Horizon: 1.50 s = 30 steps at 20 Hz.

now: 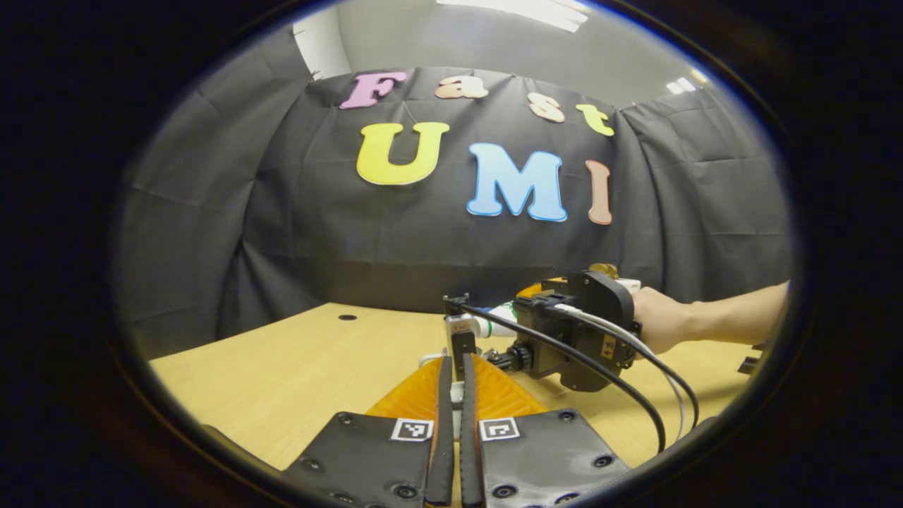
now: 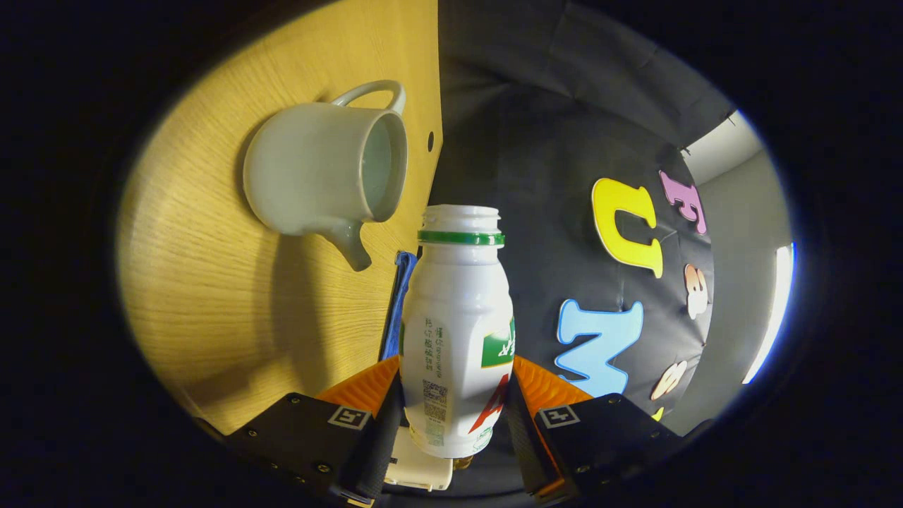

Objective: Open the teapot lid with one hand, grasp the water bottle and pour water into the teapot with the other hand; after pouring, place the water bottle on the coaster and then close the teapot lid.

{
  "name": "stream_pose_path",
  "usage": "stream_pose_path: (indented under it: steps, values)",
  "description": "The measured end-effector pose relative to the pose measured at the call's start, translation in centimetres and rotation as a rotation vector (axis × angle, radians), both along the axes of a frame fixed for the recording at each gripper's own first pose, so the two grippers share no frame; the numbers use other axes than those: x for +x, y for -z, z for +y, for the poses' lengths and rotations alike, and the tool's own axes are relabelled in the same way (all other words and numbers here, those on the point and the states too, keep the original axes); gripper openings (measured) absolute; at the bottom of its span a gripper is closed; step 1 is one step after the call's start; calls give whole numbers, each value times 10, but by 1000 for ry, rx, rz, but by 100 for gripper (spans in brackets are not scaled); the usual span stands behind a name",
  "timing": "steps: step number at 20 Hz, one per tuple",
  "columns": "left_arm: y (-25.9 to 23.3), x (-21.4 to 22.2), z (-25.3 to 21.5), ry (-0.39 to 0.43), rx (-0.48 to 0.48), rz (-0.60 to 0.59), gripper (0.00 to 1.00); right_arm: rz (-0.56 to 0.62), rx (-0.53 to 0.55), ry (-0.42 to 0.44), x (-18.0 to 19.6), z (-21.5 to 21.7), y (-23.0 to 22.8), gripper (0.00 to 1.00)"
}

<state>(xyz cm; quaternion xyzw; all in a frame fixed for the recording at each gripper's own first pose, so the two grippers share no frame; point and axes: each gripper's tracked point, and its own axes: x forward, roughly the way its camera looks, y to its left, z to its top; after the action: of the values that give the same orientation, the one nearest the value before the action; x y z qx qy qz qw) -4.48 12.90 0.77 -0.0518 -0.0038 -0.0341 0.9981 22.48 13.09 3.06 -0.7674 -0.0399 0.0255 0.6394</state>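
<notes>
In the right gripper view, my right gripper (image 2: 457, 367) is shut on a white water bottle (image 2: 458, 317) with a green neck ring and no cap. The view is rolled sideways and the bottle lies roughly level, its open mouth just above the lidless white teapot (image 2: 317, 176) on the wooden table (image 2: 211, 296). No stream of water shows. A blue coaster (image 2: 402, 296) peeks out behind the bottle. In the left gripper view, my left gripper (image 1: 455, 363) is shut on a small white piece, seemingly the teapot lid (image 1: 425, 360). The right gripper (image 1: 571, 331) and bottle (image 1: 497, 319) sit just ahead.
A hand (image 1: 663, 328) and forearm reach in from the right, holding the other gripper, with black cables (image 1: 635, 402) trailing toward me. The table (image 1: 282, 374) has a small round hole (image 1: 347, 317) near its far edge. Black cloth walls the booth behind.
</notes>
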Motion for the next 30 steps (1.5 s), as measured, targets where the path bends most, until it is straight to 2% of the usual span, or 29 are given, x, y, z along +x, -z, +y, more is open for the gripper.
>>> stream_pose_path:
  steps: [5, 6, 8, 9, 10, 13, 14, 17, 21, 22, 23, 24, 30]
  values:
    - [-1, 2, 1, -5, 2, -9, 14, -11, -36, -8, 0, 2, -2, 71]
    - [-1, 2, 1, -5, 2, -8, 10, -15, -40, -10, 1, 3, -3, 71]
    - [-1, 2, 2, -6, 2, -8, 10, -24, -52, -15, 0, 5, -6, 71]
    - [-1, 1, 2, -7, 2, -8, 14, -28, -58, -17, -1, 5, -8, 71]
    - [-1, 1, 3, -8, 2, -9, 10, -33, -64, -20, 0, 6, -9, 71]
    - [-1, 3, 3, -12, 2, -10, 10, -49, -83, -27, -2, 7, -15, 71]
    - [-1, 2, 3, -14, 1, -8, 14, -58, -92, -27, -1, 7, -17, 71]
    - [-1, 2, 3, -14, 1, -7, 14, -78, -116, -36, -2, 8, -23, 71]
    - [-1, 3, 5, -14, 9, -10, 14, -94, -137, -41, -2, 8, -27, 71]
    - [0, 2, 5, -14, 9, -9, 10, -96, -143, -44, -2, 9, -28, 71]
    - [-1, 2, 5, -13, 8, -9, 10, -100, -151, -44, -2, 8, -29, 71]
    - [-1, 2, 4, -13, 7, -10, 14, -104, -158, -46, -2, 9, -31, 71]
    - [1, 1, 4, -7, 11, -5, 14, -126, -197, -48, 1, 5, -37, 71]
